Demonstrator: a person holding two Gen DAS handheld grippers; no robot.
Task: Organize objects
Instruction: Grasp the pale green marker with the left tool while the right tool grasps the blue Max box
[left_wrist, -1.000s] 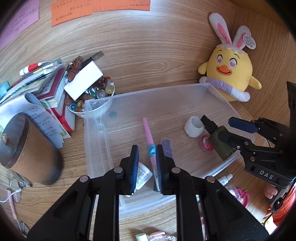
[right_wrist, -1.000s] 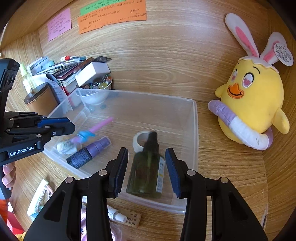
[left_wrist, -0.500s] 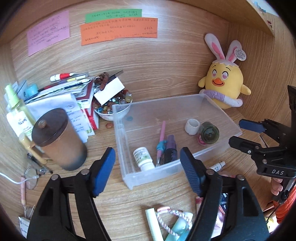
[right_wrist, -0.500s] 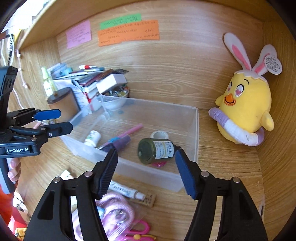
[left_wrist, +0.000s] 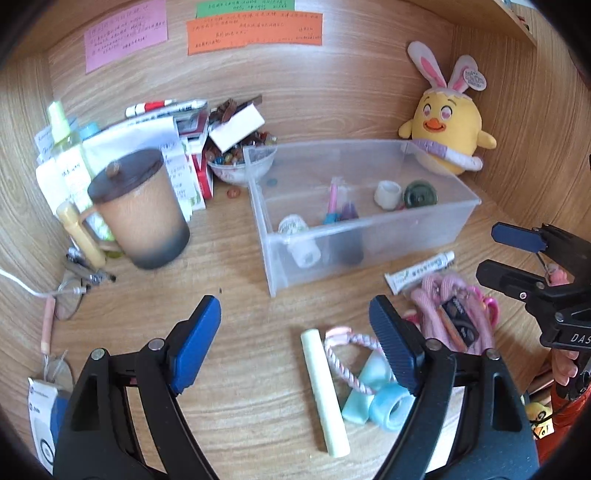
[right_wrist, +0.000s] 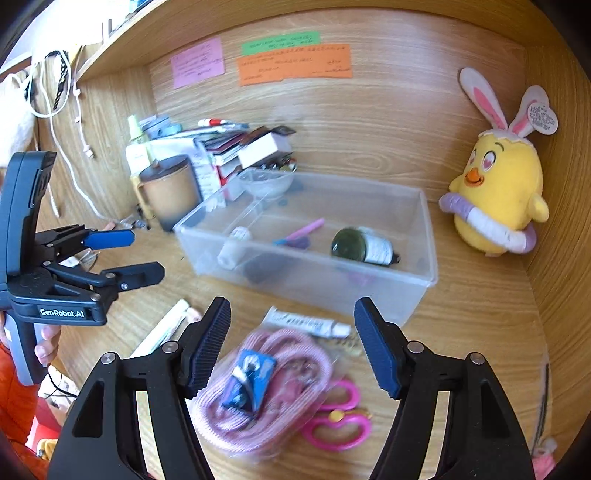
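Observation:
A clear plastic bin (left_wrist: 373, 240) (right_wrist: 388, 295) sits on the wooden desk. It holds a green bottle (right_wrist: 360, 245) (left_wrist: 420, 193) lying on its side, a pink pen (left_wrist: 332, 195), a purple spray bottle, a small white bottle (left_wrist: 293, 225) and a white tape roll (left_wrist: 387, 192). My left gripper (left_wrist: 295, 347) is open and empty, above a pale green stick (left_wrist: 323, 391) and blue rolls (left_wrist: 388, 404). My right gripper (right_wrist: 291, 347) is open and empty, over a bagged pink cord (right_wrist: 258, 387) in front of the bin.
A white tube (right_wrist: 310, 325) and pink scissors (right_wrist: 340, 417) lie by the cord. A brown lidded mug (left_wrist: 140, 214), stacked books and papers and a bowl of beads (left_wrist: 240, 162) stand left of the bin. A yellow plush chick (right_wrist: 495, 199) sits at the right.
Both grippers have opened, let go of the pen and the green bottle in the bin, and drawn back toward the desk's front. The bottle now lies on its side.

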